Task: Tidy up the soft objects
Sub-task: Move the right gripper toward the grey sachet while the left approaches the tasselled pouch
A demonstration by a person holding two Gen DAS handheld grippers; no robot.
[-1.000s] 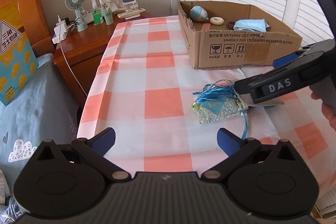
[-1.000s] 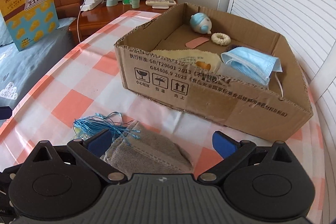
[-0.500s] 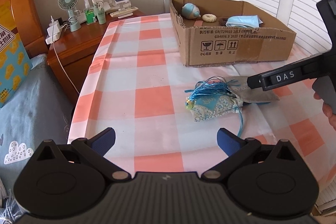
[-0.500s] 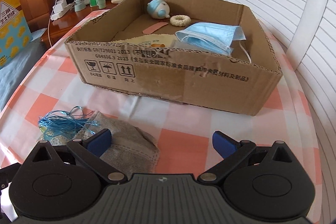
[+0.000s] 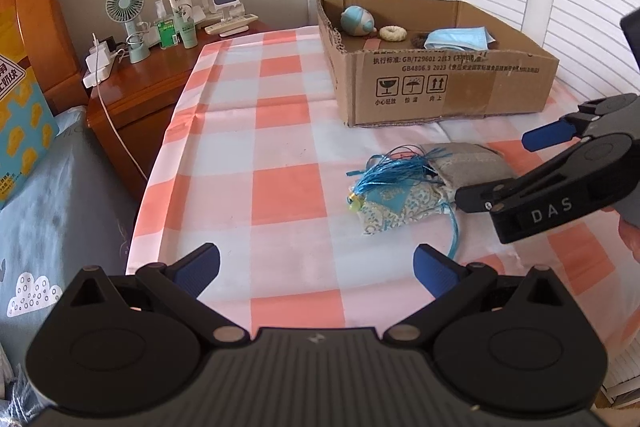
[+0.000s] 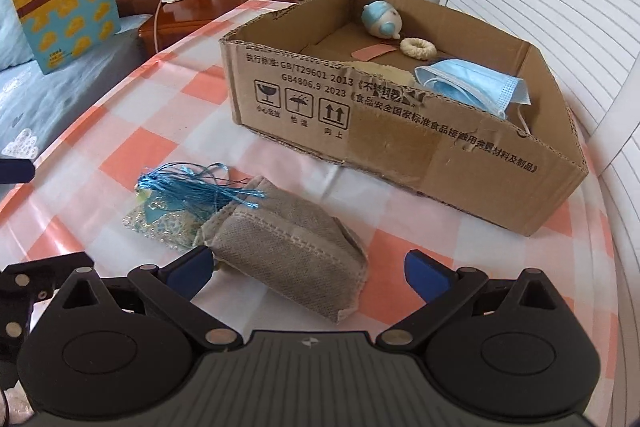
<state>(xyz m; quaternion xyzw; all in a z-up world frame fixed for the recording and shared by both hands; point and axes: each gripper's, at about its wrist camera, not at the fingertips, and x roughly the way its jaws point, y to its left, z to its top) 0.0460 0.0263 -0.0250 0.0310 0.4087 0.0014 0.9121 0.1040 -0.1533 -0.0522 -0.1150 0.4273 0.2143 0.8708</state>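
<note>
Presently, left wrist view: the left gripper (image 5: 316, 267) sits released at lower centre, holding nothing, backed off from the work. Centre right on the checked desk (image 5: 280, 115) lie 2 soft items touching each other: a patterned sachet (image 5: 396, 207) with blue tassel and a grey pouch (image 5: 464, 163). The right gripper (image 5: 516, 171) enters from the right edge, level with them. The cardboard box (image 5: 440, 87), upper right, already holds a face mask (image 5: 456, 39), evidently the collection point.

Right wrist view: the right gripper (image 6: 306, 267) is spread wide, empty, with the grey pouch (image 6: 288, 247) partly between its fingers, judged staged for pickup. The sachet (image 6: 168, 223) lies at centre left; the box (image 6: 400, 123) stands beyond.
</note>
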